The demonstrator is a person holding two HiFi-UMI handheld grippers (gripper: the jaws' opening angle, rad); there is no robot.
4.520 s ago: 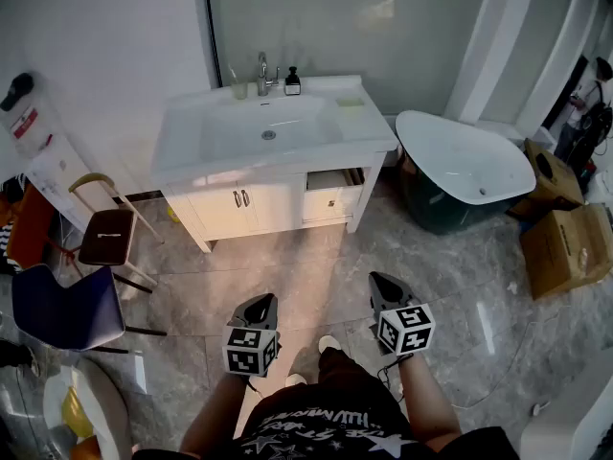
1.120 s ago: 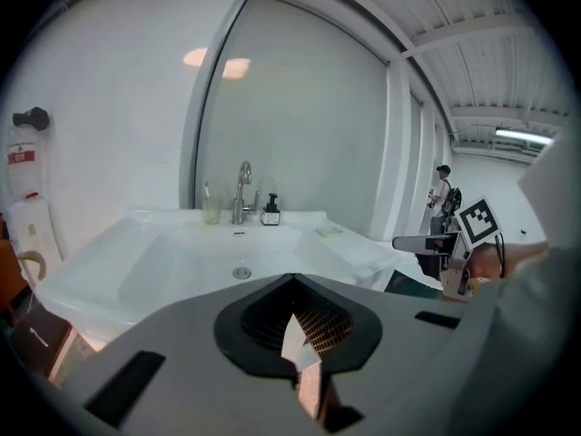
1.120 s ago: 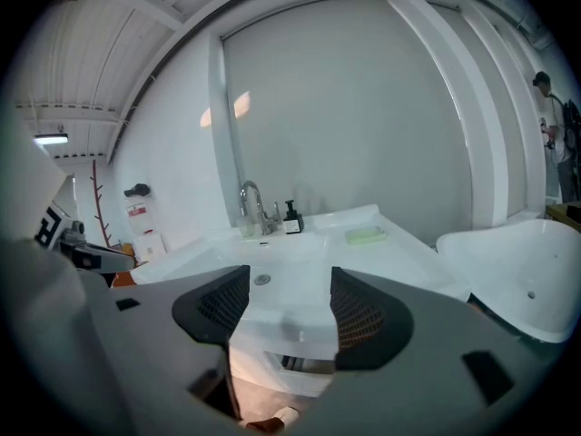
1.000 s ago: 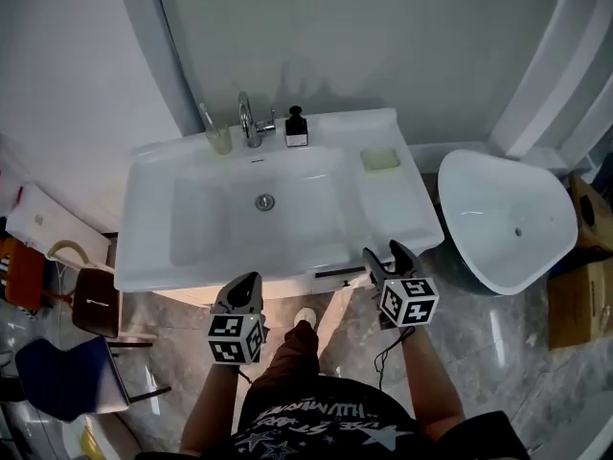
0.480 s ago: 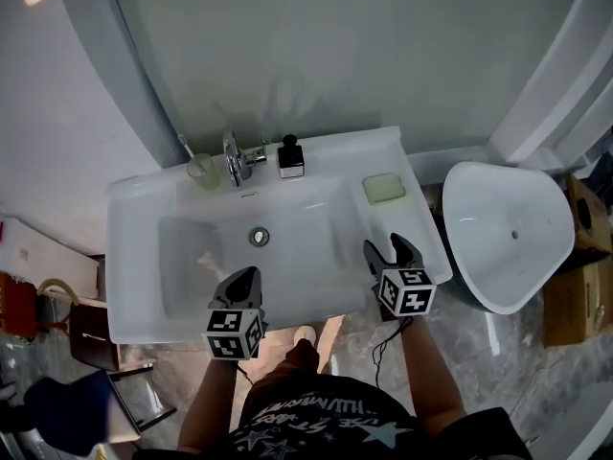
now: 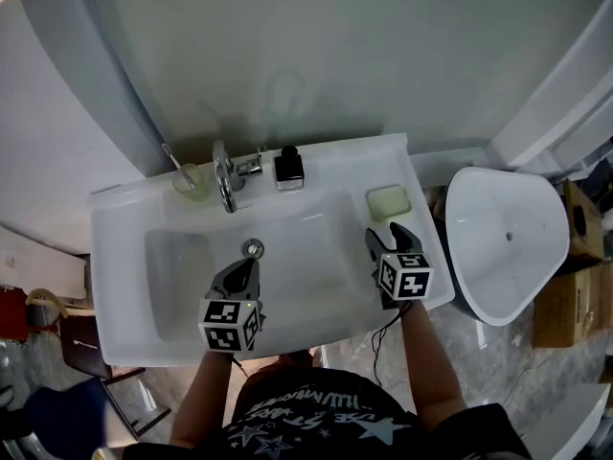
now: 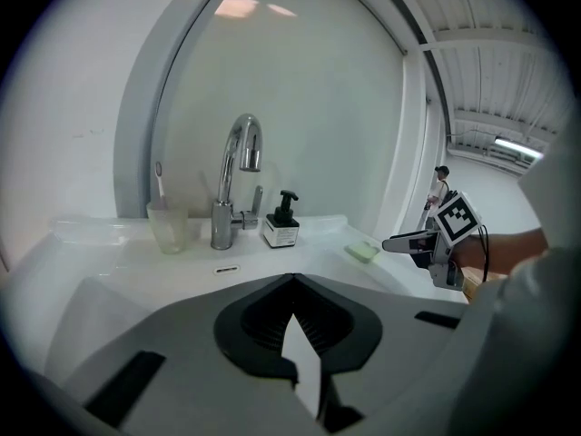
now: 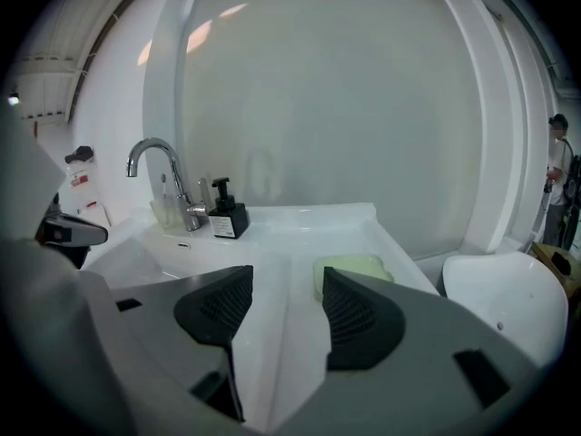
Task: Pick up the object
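A pale green block (image 6: 389, 200), flat with rounded corners, lay on the glossy white surface (image 6: 120, 211) right of the basin. The right claw (image 6: 385, 235) hung just short of it, its ribbed dark jaws wide but closing on nothing. One jaw hid the block's near edge in the right gripper view. The left claw (image 6: 248, 264) was closed and empty over the basin. The chrome faucet (image 6: 224, 175), the square black dispenser (image 6: 288, 168) and the translucent cup (image 6: 188, 180) stood behind.
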